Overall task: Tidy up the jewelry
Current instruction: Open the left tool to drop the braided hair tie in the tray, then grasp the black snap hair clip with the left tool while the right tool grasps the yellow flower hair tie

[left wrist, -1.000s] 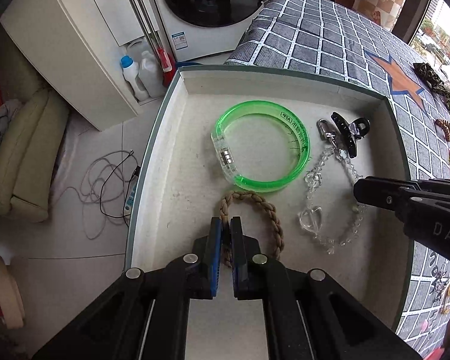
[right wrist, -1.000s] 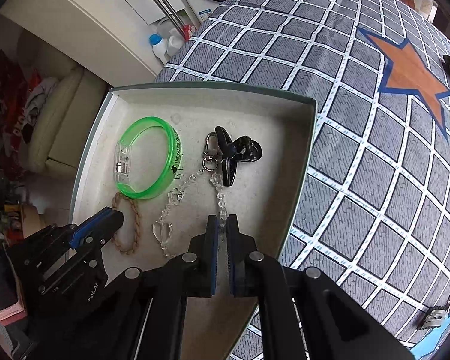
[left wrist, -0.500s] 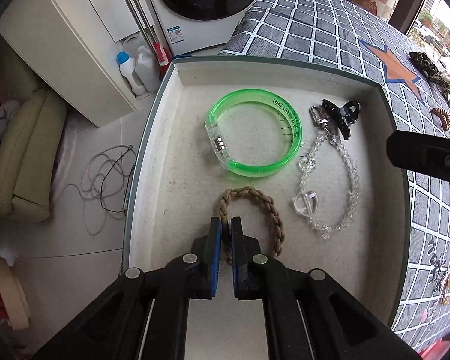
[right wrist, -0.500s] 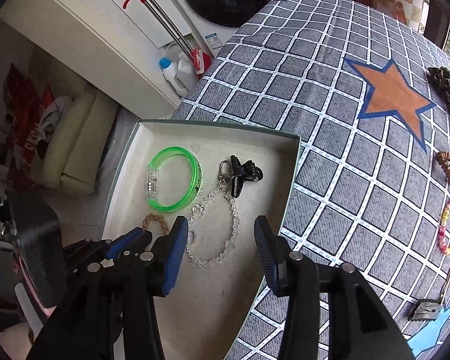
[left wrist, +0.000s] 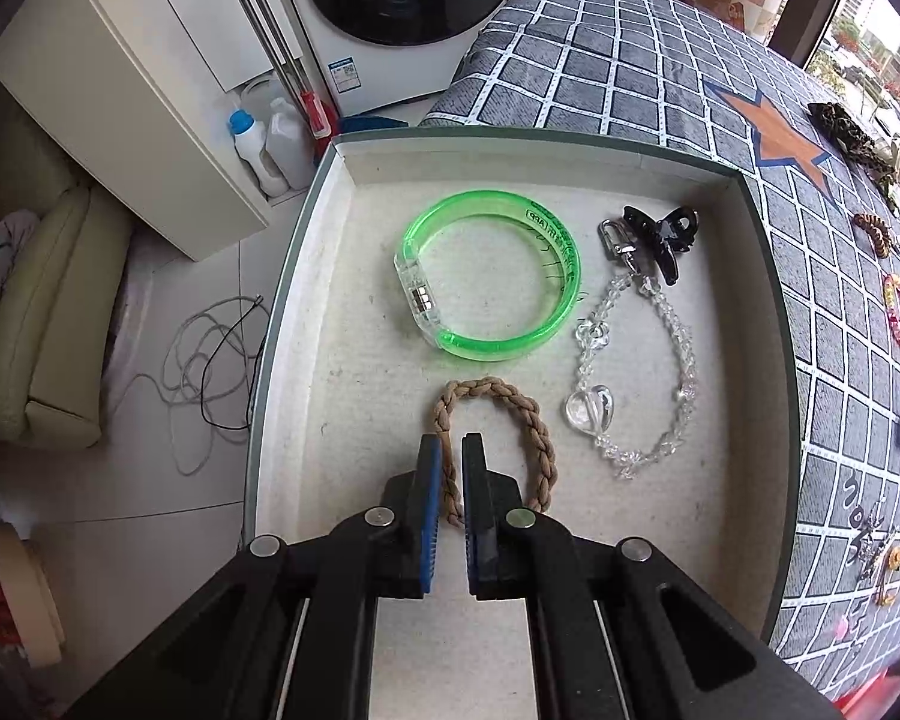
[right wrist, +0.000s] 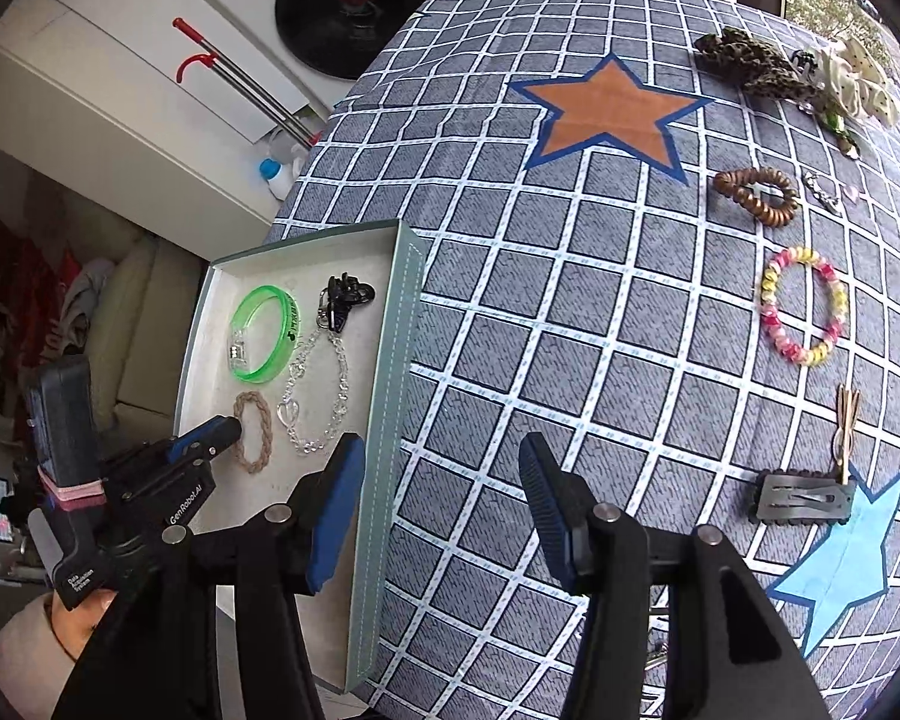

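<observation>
A shallow tray (left wrist: pixel 768 360) holds a green bangle (left wrist: pixel 492 276), a clear crystal bead chain (left wrist: pixel 636 372), a black hair claw (left wrist: pixel 660 234) and a brown braided bracelet (left wrist: pixel 534 420). My left gripper (left wrist: pixel 453 450) points down into the tray, shut on the braid's left side, which runs between the blue pads. In the right wrist view the tray (right wrist: pixel 390 390) lies at the left. My right gripper (right wrist: pixel 444 468) hangs above the tray's right wall and the checked cloth, its jaws opening with nothing between them. The crystal chain (right wrist: pixel 318 396) lies free.
On the checked tablecloth to the right lie a brown bead bracelet (right wrist: pixel 756 195), a pink-and-yellow bracelet (right wrist: pixel 804 306), a grey hair clip (right wrist: pixel 804 501) and a leopard scrunchie (right wrist: pixel 744 63). The tray sits at the table's left edge, with floor, cables and bottles below.
My right gripper let go of the crystal chain, opened wide and rose out of the tray to the right, over the cloth. The left gripper stayed shut on the braid.
</observation>
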